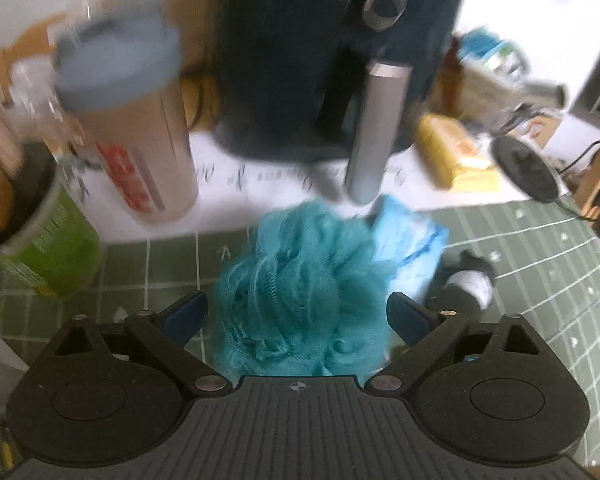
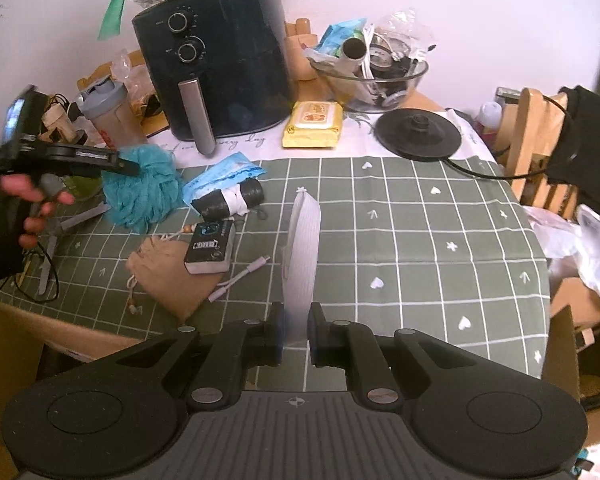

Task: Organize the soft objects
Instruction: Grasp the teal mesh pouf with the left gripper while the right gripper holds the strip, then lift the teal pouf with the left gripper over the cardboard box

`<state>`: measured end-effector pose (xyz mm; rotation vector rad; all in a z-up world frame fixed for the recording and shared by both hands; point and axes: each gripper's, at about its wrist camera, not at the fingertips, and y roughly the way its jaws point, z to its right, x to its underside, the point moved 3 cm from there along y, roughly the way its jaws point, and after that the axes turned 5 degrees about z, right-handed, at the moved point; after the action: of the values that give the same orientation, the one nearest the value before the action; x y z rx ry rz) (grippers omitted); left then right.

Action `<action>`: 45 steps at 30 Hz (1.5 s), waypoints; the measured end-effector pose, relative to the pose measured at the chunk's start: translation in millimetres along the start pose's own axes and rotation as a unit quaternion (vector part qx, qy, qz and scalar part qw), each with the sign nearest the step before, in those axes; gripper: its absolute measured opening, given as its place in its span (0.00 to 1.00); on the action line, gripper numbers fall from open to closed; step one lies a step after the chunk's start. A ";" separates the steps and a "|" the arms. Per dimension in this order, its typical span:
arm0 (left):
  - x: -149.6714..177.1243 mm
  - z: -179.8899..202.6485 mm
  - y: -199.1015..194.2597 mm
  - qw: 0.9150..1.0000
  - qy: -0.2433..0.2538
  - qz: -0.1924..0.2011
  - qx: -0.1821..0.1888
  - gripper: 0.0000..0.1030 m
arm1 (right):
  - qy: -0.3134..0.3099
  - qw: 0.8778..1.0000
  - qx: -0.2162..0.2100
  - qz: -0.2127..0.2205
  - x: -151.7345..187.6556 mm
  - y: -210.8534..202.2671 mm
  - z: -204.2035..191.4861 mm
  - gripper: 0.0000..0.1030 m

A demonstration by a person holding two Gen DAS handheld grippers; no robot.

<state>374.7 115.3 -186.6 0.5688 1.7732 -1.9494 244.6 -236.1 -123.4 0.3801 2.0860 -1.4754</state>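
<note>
Where the green checked tablecloth (image 2: 400,216) covers the table, the dark air fryer (image 2: 220,60) stands at the back as the biggest thing, its handle pointing down toward the cloth. Just in front of it lies the teal bath pouf (image 1: 300,292), resting on the cloth and touching a light blue packet (image 1: 412,240) on its far right side. The left gripper (image 1: 298,314) reaches forward, level and low above the cloth, with the person's hand (image 2: 32,200) curled around its handle; its jaws are spread wide on either side of the pouf, blue fingertips (image 1: 408,314) not pressing into it. The right gripper (image 2: 296,334) is held nearer the table's front edge, jaws drawn in and pinching a thin white ribbed cloth (image 2: 302,248) that stands up edge-on between them.
</note>
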 end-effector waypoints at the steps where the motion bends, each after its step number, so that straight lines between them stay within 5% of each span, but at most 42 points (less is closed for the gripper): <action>1: 1.0 -1.5 7.2 1.000 -0.004 -0.008 0.003 0.95 | 0.002 1.000 0.001 0.000 0.9 -1.5 -0.1 0.14; 11: 14.5 -5.1 46.3 0.997 -0.026 -0.060 0.036 0.95 | 0.020 0.999 0.024 0.009 11.4 -25.9 2.4 0.14; 15: 17.4 -6.7 44.7 0.996 -0.037 -0.070 0.042 0.85 | 0.024 0.999 0.032 0.017 13.9 -32.2 4.4 0.14; 25: 19.3 -2.4 18.7 0.997 -0.036 -0.051 0.047 0.63 | 0.016 0.998 0.032 0.042 9.1 -47.7 -2.6 0.14; 45: 12.3 21.5 -90.9 0.996 -0.012 0.034 0.083 0.60 | -0.015 0.997 -0.040 0.061 2.0 -71.2 -17.6 0.14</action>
<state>312.2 100.5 -117.7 0.6498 1.5654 -2.0600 201.0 -245.3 -65.0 0.4428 2.0524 -1.3147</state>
